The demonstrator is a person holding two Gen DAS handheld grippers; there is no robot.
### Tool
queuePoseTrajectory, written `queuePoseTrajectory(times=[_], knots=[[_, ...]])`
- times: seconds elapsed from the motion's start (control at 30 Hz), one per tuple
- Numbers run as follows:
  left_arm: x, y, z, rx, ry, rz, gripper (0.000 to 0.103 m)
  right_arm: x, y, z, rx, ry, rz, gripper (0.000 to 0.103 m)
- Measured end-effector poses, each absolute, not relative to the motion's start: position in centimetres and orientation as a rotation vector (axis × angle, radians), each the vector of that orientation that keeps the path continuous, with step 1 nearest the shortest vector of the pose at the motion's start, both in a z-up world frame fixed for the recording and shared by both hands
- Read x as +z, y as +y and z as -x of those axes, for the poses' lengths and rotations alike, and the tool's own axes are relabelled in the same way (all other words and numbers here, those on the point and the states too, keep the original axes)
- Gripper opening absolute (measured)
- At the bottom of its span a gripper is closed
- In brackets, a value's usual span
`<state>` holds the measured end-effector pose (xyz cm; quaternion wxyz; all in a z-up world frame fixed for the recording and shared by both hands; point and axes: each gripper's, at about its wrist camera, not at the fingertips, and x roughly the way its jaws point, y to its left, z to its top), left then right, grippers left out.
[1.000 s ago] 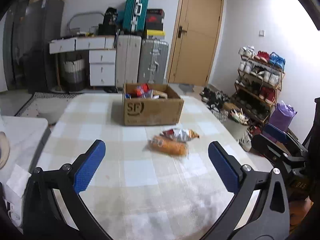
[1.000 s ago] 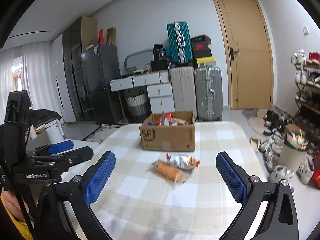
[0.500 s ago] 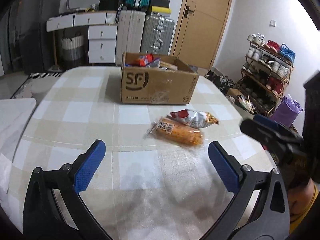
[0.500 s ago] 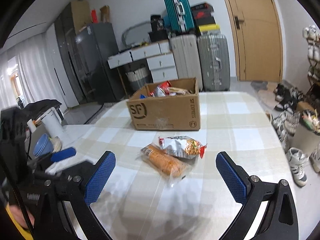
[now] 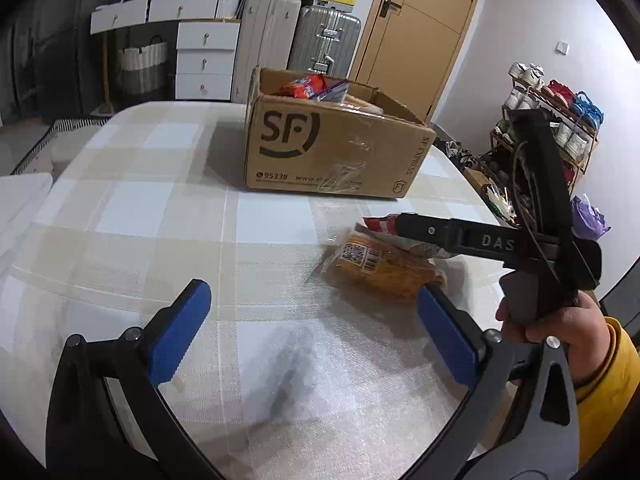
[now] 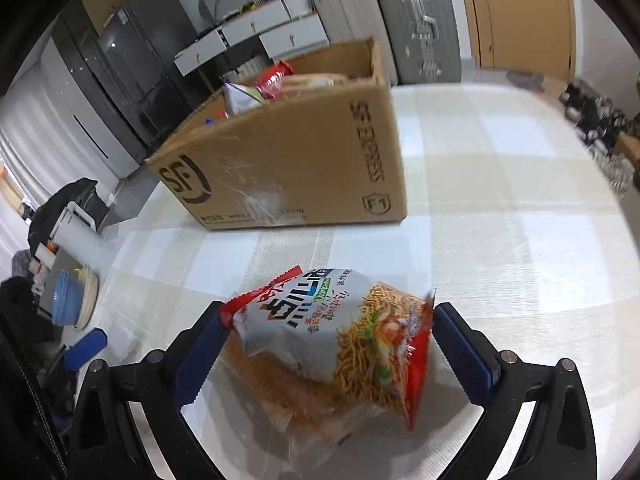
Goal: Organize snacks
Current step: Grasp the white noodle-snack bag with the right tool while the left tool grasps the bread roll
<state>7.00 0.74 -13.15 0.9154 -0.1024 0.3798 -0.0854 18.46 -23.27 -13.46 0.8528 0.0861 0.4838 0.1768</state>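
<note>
A brown SF cardboard box (image 5: 328, 148) holding several snack packs stands on the checked table; it also shows in the right wrist view (image 6: 292, 156). In front of it lie an orange snack pack (image 5: 380, 266) and a white-and-red noodle snack bag (image 6: 344, 328), which lies partly on the orange pack (image 6: 296, 396). My right gripper (image 6: 326, 354) is open with its blue pads on either side of the noodle bag, not closed on it. My left gripper (image 5: 316, 330) is open and empty above the table, just left of and nearer than the orange pack.
The checked table (image 5: 160, 216) has a rounded edge on the right. Suitcases (image 5: 324, 40), white drawers (image 5: 204, 52) and a wooden door (image 5: 416, 24) stand behind it. A shoe rack (image 5: 556, 112) is at the right. A dark fridge (image 6: 132, 76) stands at the left.
Both grippers have moved forward and down toward the snacks. My right gripper now straddles the noodle bag. The right gripper and hand have come into the left wrist view.
</note>
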Motion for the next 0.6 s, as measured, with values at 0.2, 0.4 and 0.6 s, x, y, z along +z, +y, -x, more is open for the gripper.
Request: queuePoseTrajectory(times=[0.2,0.4,0.6], knots=[[-14.5,1.2,-8.6,-0.172,0.803,0.237,0.103,-14.2,-23.2,-18.8,0.390,1.027,-0.207,0.093],[-14.9,0.8,-9.2,-0.160,0.812,0.230,0.103,-14.4,-24.8,-18.2,0.414,0.999,-0.293,0.080],[-14.8,0.0,-9.2,-0.139,0.814,0.200,0.103,-14.4,-26.0,-17.3,0.442,0.965,-0.357,0.077]])
